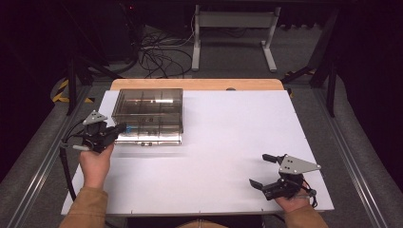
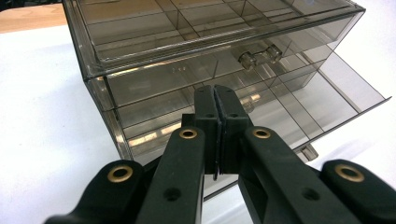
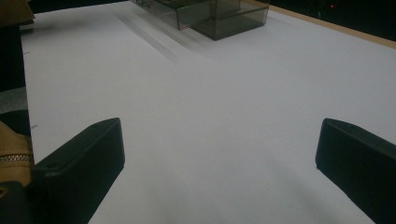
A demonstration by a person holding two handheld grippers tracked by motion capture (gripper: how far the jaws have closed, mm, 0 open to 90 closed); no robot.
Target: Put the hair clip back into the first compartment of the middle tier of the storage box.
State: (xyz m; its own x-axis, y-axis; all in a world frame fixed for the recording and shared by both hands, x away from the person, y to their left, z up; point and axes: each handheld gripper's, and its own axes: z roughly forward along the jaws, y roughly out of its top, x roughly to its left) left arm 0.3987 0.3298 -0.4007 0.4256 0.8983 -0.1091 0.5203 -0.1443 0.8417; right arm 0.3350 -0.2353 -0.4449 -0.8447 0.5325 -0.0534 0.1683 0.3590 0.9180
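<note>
Left tongs (image 1: 119, 128) at the table's left edge, jaws clenched flat against each other with nothing between them, tips aimed rightward at the lower left corner of the drawer box (image 1: 148, 110). Seen along those jaws in the left gripper view, tips (image 2: 216, 105) right up against the box's smoky front wall, just beside the left corner; cannot tell whether actually touching. Drawer box (image 2: 187, 42) of smoky clear plastic, standing on the white table (image 1: 228, 142) in its far left part, well apart from the right hand. Long axis across the table, left to right; front with the knobs turned toward the near edge. Bottom drawer (image 2: 327, 93) pulled partway out toward that near edge, dividers showing inside; knob (image 2: 256, 57) on the drawer above it. Right tongs (image 1: 263, 171) at the near right corner, released, jaws spread wide over bare table, pointing left.
</note>
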